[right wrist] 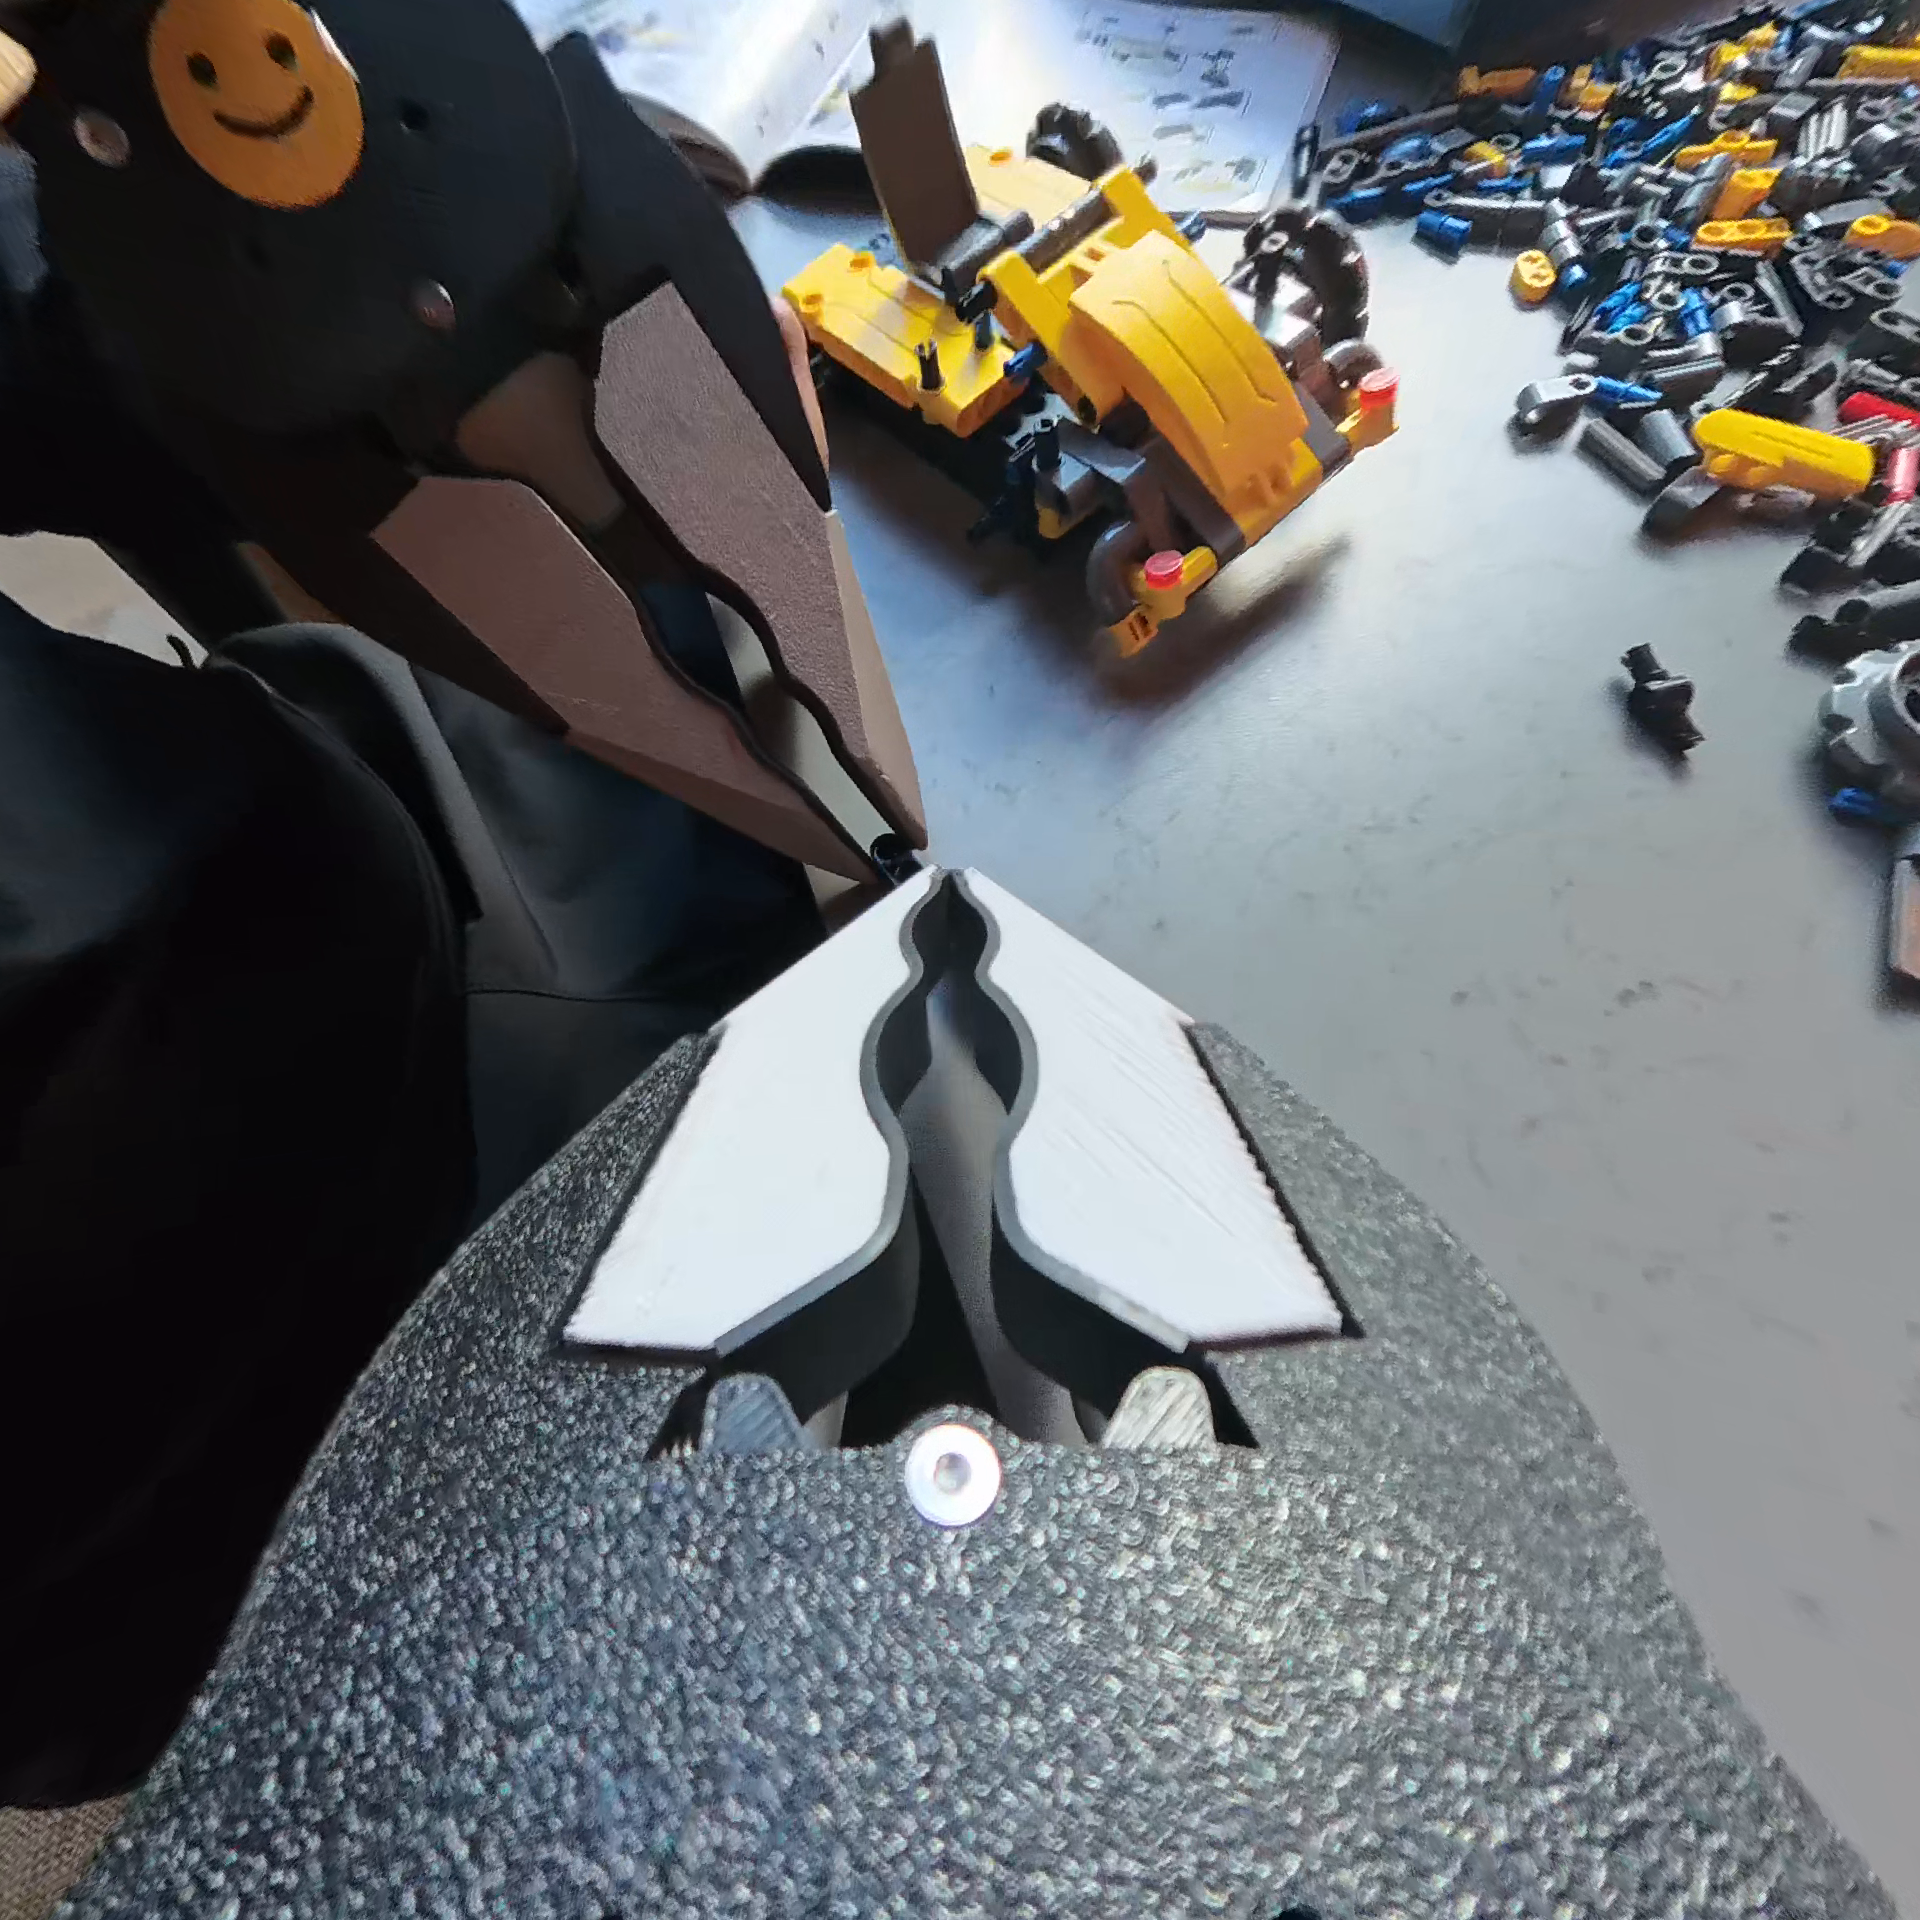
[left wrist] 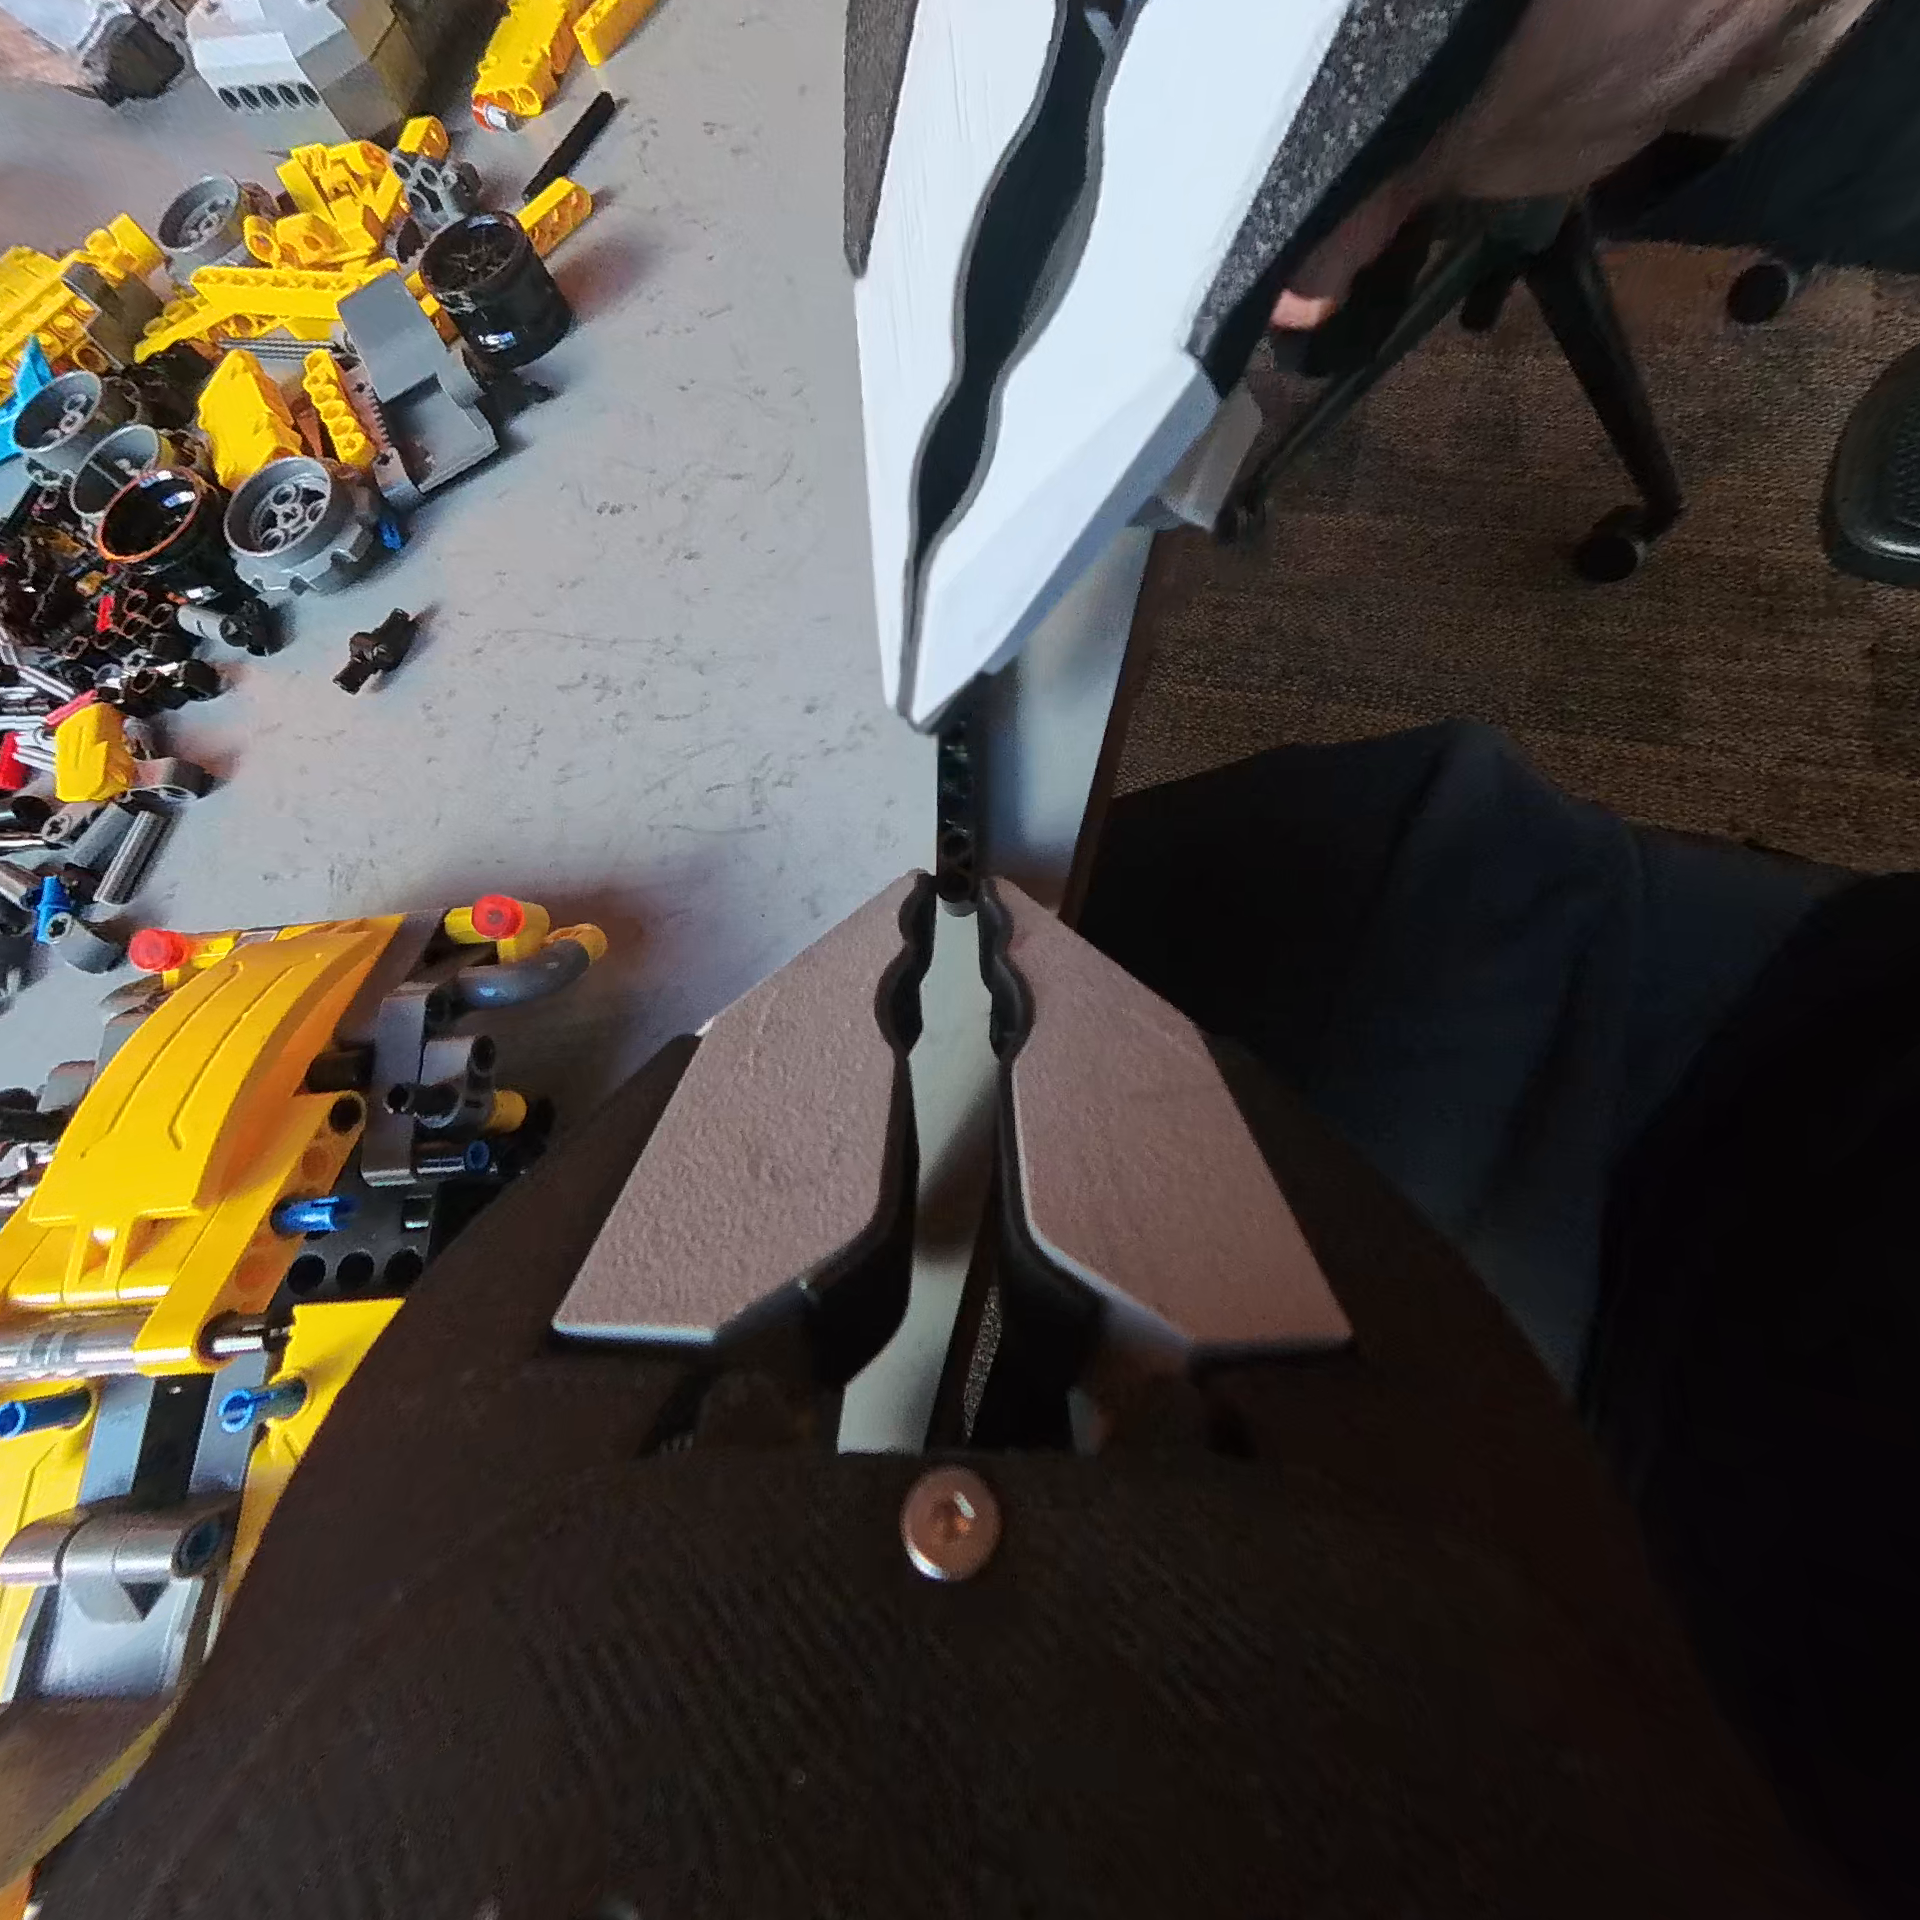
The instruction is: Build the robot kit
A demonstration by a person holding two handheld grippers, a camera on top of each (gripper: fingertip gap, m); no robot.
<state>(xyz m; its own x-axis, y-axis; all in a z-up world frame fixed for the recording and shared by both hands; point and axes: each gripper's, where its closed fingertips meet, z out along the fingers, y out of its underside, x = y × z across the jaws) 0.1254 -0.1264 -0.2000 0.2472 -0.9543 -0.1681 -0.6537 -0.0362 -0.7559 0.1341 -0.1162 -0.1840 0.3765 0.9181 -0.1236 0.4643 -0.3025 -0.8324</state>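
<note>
My left gripper (left wrist: 954, 896), with brown fingers, is shut on the near end of a thin black beam with holes (left wrist: 956, 810). The right gripper (left wrist: 938, 715), with white fingers, comes in from above and pinches the beam's far end. The beam hangs between the two tips over the table's edge (left wrist: 1081, 790). In the right wrist view my right gripper (right wrist: 943, 878) meets the left gripper (right wrist: 902, 844) tip to tip. Only a sliver of the beam (right wrist: 894, 850) shows there.
A partly built yellow model vehicle (left wrist: 208, 1143) (right wrist: 1132, 384) stands on the grey table. A pile of loose yellow, black, grey and blue parts (left wrist: 187, 395) (right wrist: 1714, 260) lies beyond. A small black connector (left wrist: 376, 649) (right wrist: 1660, 698) lies alone. An open booklet (right wrist: 1174, 94) lies at the back. Chair legs (left wrist: 1600, 343) stand on carpet. Both grippers' tips are close together, under 4 cm apart.
</note>
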